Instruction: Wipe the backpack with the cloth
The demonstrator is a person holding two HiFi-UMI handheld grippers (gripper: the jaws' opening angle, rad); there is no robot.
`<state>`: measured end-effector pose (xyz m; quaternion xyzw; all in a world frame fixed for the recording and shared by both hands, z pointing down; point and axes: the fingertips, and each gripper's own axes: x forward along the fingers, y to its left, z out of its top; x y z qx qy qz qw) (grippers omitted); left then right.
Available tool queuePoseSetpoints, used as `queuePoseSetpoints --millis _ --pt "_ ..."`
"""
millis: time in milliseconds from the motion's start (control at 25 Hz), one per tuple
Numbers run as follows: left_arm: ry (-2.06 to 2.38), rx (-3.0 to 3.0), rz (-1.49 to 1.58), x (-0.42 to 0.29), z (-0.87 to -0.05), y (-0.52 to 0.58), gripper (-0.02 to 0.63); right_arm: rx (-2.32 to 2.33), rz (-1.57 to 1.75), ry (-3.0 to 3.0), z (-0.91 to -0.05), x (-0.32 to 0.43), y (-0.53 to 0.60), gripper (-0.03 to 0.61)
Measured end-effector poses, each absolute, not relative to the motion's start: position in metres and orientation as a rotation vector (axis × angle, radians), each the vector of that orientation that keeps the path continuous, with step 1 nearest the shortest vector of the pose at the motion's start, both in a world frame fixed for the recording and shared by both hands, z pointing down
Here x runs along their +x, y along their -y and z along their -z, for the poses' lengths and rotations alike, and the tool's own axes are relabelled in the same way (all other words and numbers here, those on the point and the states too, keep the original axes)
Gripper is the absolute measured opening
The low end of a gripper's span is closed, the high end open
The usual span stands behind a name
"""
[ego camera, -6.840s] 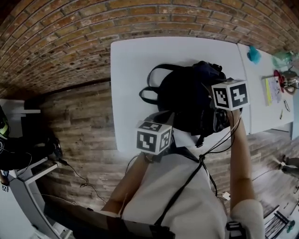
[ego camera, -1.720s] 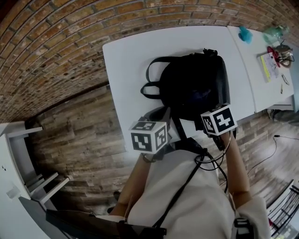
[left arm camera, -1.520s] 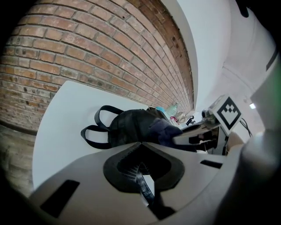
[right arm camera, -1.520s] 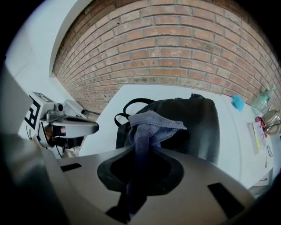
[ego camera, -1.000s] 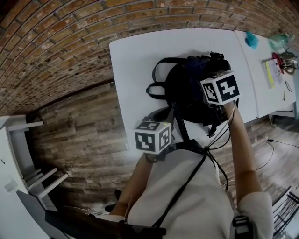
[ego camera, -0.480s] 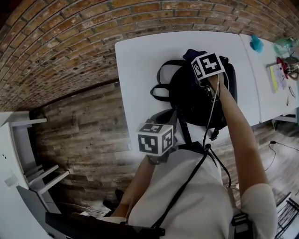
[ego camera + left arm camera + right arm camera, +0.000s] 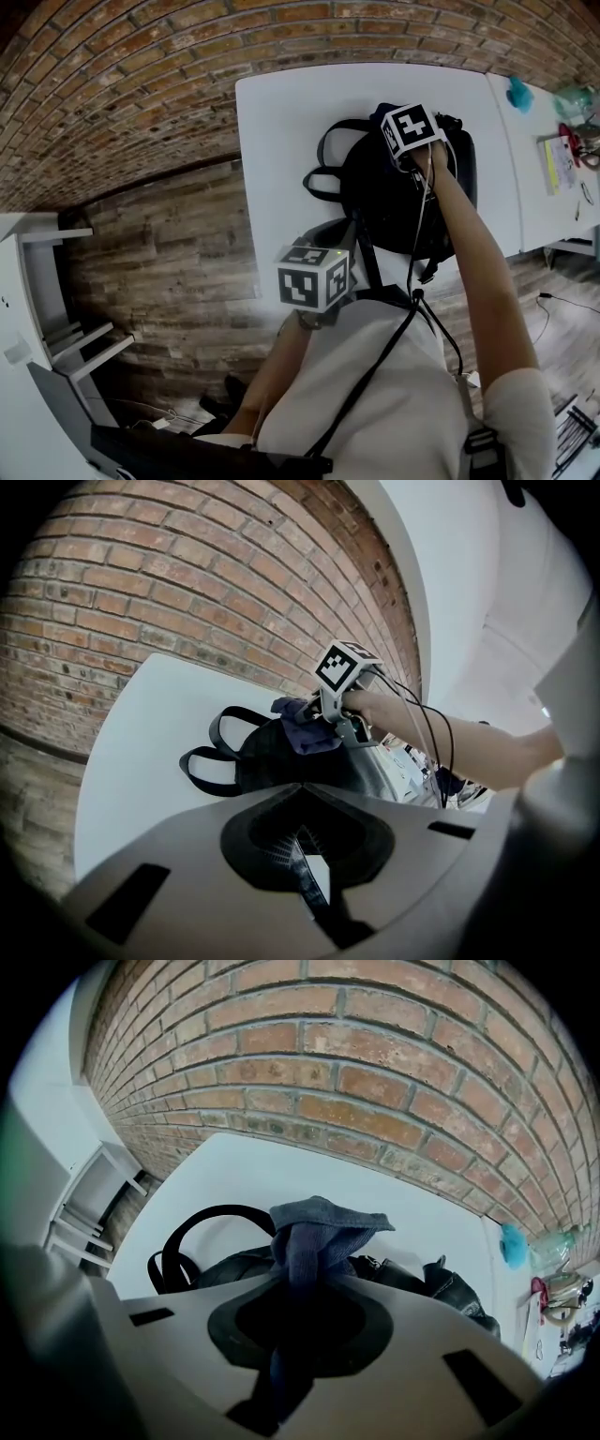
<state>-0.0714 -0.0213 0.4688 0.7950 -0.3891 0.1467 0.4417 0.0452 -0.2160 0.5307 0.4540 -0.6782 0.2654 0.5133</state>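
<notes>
**A:** What shows in these 3 views?

**B:** A black backpack (image 7: 403, 202) lies flat on a white table (image 7: 281, 122) beside a brick wall, its shoulder straps looped out to the left. A person leans over it with 2 hand-held grippers.

**A:** Where is the cloth?

**B:** The right gripper (image 7: 291, 1335) has its jaws clenched on a dark blue cloth (image 7: 314, 1227), which bunches up out of the front. The arm reaches out so the gripper sits over the far end of the backpack. Seen from the left gripper view, the cloth appears to rest on the bag's surface there.

**A:** And the left gripper?

**B:** The left gripper (image 7: 312, 277) hangs close to the person's chest, just off the bag's near end. Its jaws are drawn together with nothing between them.

**A:** How far along is the wiping?

**B:** I judge it under way: the cloth is grasped and on the bag. The fabric is uniformly dark, so nothing shows which parts are already wiped. The straps and the bag's sides look untouched by the cloth right now and may be left to do.
</notes>
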Motion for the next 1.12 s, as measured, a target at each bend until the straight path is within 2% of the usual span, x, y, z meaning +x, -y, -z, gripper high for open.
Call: queuePoseSetpoints --millis 1120 --pt "0.923 1.982 -0.371 -0.065 -0.472 0.006 0.005 0.875 -0.732 1.613 -0.537 0.032 0.128 0.047"
